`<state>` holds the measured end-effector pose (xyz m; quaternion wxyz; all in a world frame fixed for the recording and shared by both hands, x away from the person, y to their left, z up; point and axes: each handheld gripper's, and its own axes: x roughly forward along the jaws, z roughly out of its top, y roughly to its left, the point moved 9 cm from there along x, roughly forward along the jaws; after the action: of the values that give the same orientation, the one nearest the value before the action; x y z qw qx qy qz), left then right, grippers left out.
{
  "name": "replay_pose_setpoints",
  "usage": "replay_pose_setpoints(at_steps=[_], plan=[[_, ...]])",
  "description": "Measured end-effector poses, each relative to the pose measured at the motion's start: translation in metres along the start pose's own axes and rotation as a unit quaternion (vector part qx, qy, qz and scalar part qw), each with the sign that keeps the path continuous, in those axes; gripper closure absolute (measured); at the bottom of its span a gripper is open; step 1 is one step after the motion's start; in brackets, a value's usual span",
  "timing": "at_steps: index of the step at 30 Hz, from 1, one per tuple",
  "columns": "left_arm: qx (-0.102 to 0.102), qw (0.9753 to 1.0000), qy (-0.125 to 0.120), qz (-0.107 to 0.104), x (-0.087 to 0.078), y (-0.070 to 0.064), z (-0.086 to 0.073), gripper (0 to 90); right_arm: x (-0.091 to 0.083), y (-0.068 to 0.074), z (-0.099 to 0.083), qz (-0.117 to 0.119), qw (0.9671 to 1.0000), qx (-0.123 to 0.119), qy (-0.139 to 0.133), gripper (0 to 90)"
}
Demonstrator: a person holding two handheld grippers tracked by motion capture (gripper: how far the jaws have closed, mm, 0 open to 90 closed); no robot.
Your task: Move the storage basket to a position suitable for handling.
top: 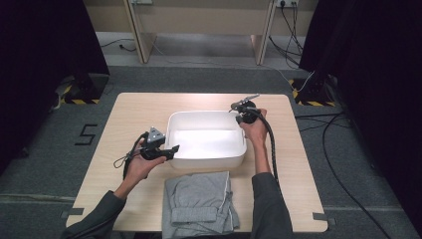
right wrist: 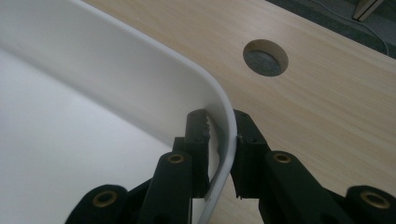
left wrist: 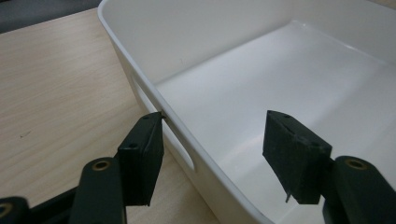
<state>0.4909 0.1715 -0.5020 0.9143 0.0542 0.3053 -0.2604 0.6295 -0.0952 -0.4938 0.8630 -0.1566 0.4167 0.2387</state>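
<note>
A white plastic bin (top: 206, 113) stands empty in the middle of the wooden table (top: 134, 107). My left gripper (top: 171, 149) is open at the bin's near-left corner. In the left gripper view (left wrist: 215, 144) it straddles the left wall (left wrist: 140, 79): one jaw is outside by the handle slot, the other over the inside. My right gripper (top: 241, 117) is at the far-right corner. The right gripper view shows it (right wrist: 223, 135) shut on the bin's rim (right wrist: 154, 46), one jaw on each side of the wall. A folded grey garment (top: 199, 201) lies in front of the bin at the table's near edge.
A round cable hole (right wrist: 265, 57) is cut in the tabletop just beyond the bin's far-right corner. Black cables trail from both grippers. Bare table lies to the left and right of the bin. Black curtains and floor cables surround the table.
</note>
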Motion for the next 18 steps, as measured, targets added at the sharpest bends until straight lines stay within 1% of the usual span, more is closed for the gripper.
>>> replay_pose_setpoints(at_steps=[1, 2, 3, 4, 5, 6, 7, 8, 9, 10, 11, 12, 13, 14, 15, 17, 18], plan=[[0.0, 1.0, -0.001, 0.001, -0.001, -0.001, 0.0, 38.1, -0.001, -0.001, 0.0, -0.002, 1.0, -0.004, 0.0, 76.5], [0.0, 1.0, -0.001, 0.001, -0.001, -0.001, 0.0, 38.0, -0.001, -0.001, 0.0, -0.002, 1.0, -0.004, 0.0, 76.5], [-0.002, 1.0, -0.002, 0.0, -0.001, -0.001, 0.0, 38.4, -0.004, -0.002, 0.001, -0.009, 0.9999, -0.003, -0.002, 72.6], [-0.002, 1.0, -0.002, 0.0, -0.001, -0.001, 0.0, 38.3, -0.007, -0.002, 0.001, -0.011, 0.9999, 0.001, -0.006, 70.0], [-0.019, 0.9997, -0.005, -0.012, -0.003, -0.001, 0.0, 37.7, -0.011, -0.002, 0.002, -0.008, 0.9999, 0.005, -0.011, 65.1], [-0.028, 0.9993, -0.006, -0.023, -0.005, -0.003, -0.001, 36.4, -0.014, -0.002, 0.003, -0.005, 0.9998, 0.009, -0.015, 61.0], [-0.038, 0.9988, -0.011, -0.03, -0.007, -0.005, -0.001, 34.5, -0.021, -0.002, 0.004, -0.004, 0.9996, 0.011, -0.024, 56.7], [-0.038, 0.9988, -0.011, -0.03, -0.007, -0.005, -0.001, 33.2, -0.021, -0.002, 0.004, -0.004, 0.9996, 0.011, -0.024, 56.7], [-0.044, 0.9984, -0.013, -0.032, -0.01, -0.006, -0.002, 33.2, -0.028, -0.001, 0.005, -0.005, 0.9994, 0.013, -0.033, 52.9], [-0.044, 0.9984, -0.014, -0.032, -0.011, -0.006, -0.002, 29.9, -0.035, 0.0, 0.005, 0.0, 0.999, 0.015, -0.041, 49.3], [-0.045, 0.9985, -0.015, -0.028, -0.012, -0.006, -0.003, 30.5, -0.046, 0.003, 0.006, 0.007, 0.9983, 0.017, -0.055, 44.8], [-0.045, 0.9986, -0.012, -0.026, -0.014, -0.006, -0.003, 28.7, -0.051, 0.005, 0.006, 0.008, 0.9978, 0.014, -0.064, 43.1], [-0.054, 0.9979, -0.015, -0.031, -0.017, -0.006, -0.003, 24.7, -0.057, 0.007, 0.006, 0.01, 0.9974, 0.013, -0.07, 42.1], [-0.054, 0.9979, -0.015, -0.031, -0.017, -0.006, -0.003, 23.2, -0.061, 0.009, 0.005, 0.013, 0.9972, 0.012, -0.072, 41.0], [-0.057, 0.9975, -0.021, -0.034, -0.022, -0.006, -0.001, 23.4, -0.065, 0.011, 0.003, 0.018, 0.9971, 0.012, -0.073, 39.5], [-0.056, 0.9976, -0.024, -0.032, -0.024, -0.005, 0.0, 23.0, -0.069, 0.014, 0.002, 0.021, 0.997, 0.012, -0.074, 38.5], [-0.06, 0.9972, -0.031, -0.032, -0.03, -0.003, 0.003, 22.2, -0.075, 0.016, 0.0, 0.019, 0.9969, 0.009, -0.076, 36.3]])
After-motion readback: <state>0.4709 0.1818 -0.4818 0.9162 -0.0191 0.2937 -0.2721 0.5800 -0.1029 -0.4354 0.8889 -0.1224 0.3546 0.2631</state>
